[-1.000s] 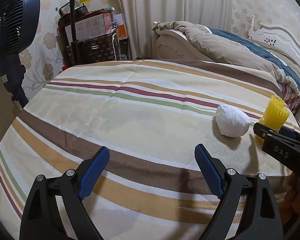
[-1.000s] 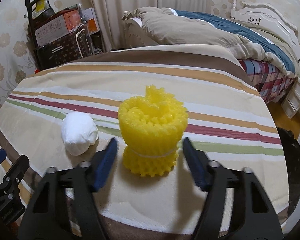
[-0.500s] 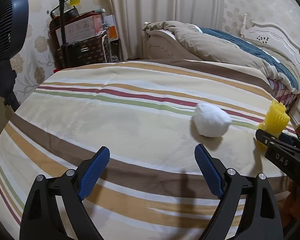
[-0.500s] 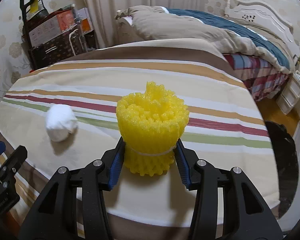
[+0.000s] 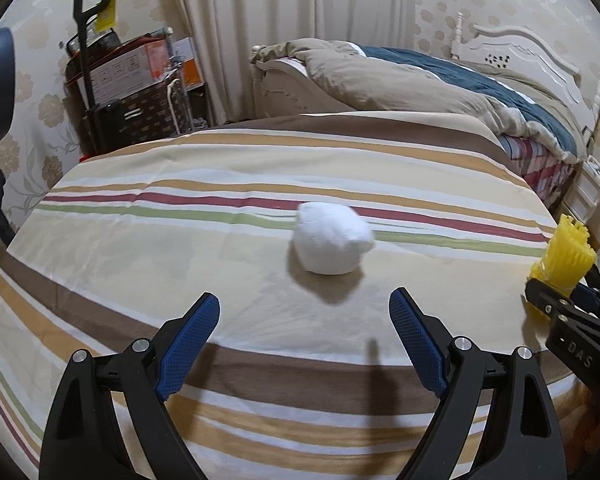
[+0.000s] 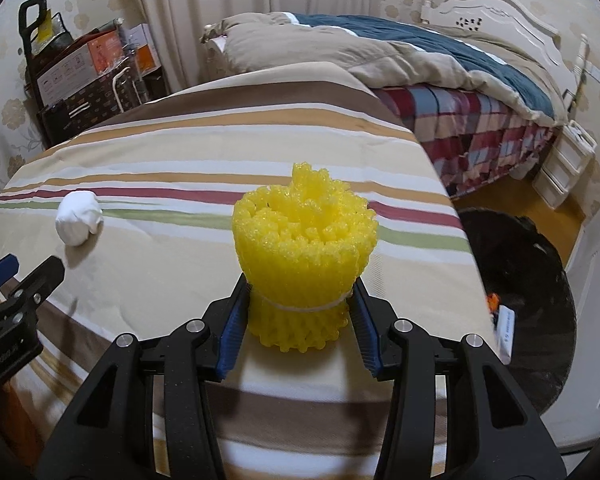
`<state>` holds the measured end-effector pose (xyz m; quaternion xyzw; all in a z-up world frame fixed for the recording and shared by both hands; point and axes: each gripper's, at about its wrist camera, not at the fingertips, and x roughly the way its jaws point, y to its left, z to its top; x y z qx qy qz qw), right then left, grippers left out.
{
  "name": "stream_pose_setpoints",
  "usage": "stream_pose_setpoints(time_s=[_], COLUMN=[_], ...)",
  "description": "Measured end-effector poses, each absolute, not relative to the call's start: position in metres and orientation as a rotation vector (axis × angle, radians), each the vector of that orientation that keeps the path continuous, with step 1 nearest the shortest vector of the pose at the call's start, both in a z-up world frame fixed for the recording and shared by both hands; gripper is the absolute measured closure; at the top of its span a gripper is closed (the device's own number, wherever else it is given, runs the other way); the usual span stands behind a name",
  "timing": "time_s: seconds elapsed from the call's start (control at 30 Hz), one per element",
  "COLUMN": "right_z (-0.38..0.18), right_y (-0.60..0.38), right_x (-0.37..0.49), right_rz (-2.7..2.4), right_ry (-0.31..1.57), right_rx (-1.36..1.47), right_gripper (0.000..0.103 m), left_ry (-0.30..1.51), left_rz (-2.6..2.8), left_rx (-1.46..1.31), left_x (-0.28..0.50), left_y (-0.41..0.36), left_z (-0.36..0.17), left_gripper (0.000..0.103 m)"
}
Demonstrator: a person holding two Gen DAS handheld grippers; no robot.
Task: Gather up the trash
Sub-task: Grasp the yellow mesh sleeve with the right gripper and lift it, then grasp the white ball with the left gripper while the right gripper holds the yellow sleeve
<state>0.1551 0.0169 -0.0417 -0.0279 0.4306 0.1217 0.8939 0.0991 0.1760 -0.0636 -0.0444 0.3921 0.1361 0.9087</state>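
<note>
Light: we see warm, even indoor light, a little dim toward the walls.
Shadows: soft shadow falls in front of the white wad (image 5: 330, 240); both tools throw dark shapes on the striped cloth (image 5: 180, 240).
Distortion: strong fisheye bending, black corners.
Blur: the yellow foam bundle (image 6: 305, 256) looks slightly smeared; background is soft.

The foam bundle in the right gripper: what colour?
Bright yellow foam bundle, tied with a pale band; clearest in the right wrist view.

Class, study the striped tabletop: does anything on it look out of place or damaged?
Two stray items: a crumpled white paper wad lying loose mid-table, and a banded yellow foam-net bundle pinched in the right gripper. Nothing is spilled or broken.
</note>
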Motion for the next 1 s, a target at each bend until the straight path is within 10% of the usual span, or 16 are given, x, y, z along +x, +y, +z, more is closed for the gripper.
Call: stream_pose_setpoints(time_s=[0.9, 1.0], right_z=[-0.044, -0.044], right_y=[0.003, 0.003], right_x=[0.176, 0.176], right_rz=[0.264, 0.263], right_ry=[0.897, 0.897], right_rx=[-0.039, -0.042], right_gripper=[0.057, 0.057], left_ry=[0.839, 0.843], left_rz=[0.283, 0.276], left_rx=[-0.118, -0.116], left_x=[0.145, 0.148], left_y=[0.175, 0.177], left_z=[-0.068, -0.070], left_gripper=[0.017, 0.037])
